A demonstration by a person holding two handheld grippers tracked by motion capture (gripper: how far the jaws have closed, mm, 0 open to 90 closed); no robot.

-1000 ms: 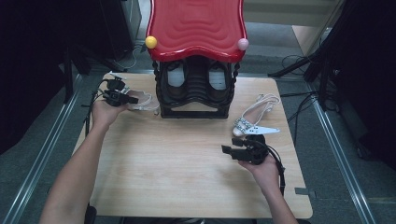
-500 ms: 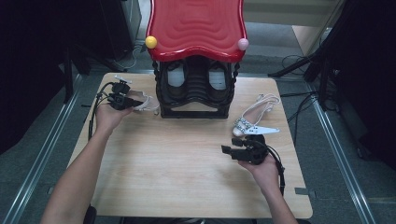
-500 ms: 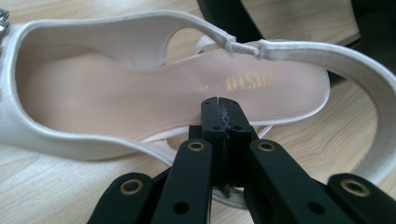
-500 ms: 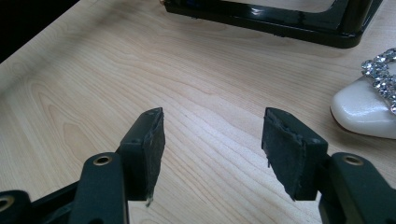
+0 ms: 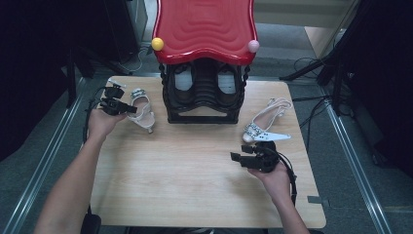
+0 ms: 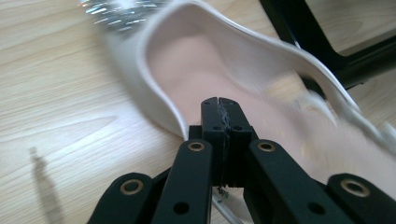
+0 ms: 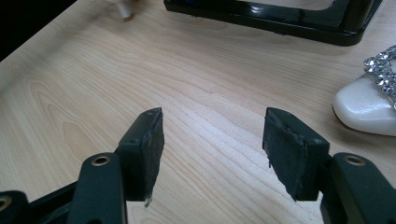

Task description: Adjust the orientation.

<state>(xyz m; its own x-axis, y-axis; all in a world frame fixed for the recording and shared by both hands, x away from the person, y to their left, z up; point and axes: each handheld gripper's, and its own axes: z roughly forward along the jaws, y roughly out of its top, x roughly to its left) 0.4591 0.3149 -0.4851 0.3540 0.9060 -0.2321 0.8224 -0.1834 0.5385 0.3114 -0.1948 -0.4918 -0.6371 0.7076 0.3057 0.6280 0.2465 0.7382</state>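
My left claw (image 5: 130,109) sits at the left of the high view, pinched tight on the side wall of the white heeled shoe (image 5: 142,112); in the left gripper view the 2 jaws meet with no gap, clamped over the rim of the shoe (image 6: 196,60), and its jewelled toe lies blurred at the top of that frame. That shoe lies just left of the black rack (image 5: 203,100) under its red top (image 5: 204,27), with the heel toward the table's near edge.

My right claw (image 5: 237,157) hovers at lower right over bare wood (image 7: 196,107), jaws spread wide with nothing between them. The 2nd shoe (image 5: 265,122) rests just above it, its glossy toe (image 7: 369,109) at the right edge of the right gripper view.

The step, as I judge it, is bringing the held shoe to the rack. The grip is on a thin, soft edge, so I should keep the squeeze steady, lift slowly so the heel does not swing, and turn the toe toward the rack's opening before easing it in. The right claw can wait, ready to steady the rack or take the 2nd shoe.
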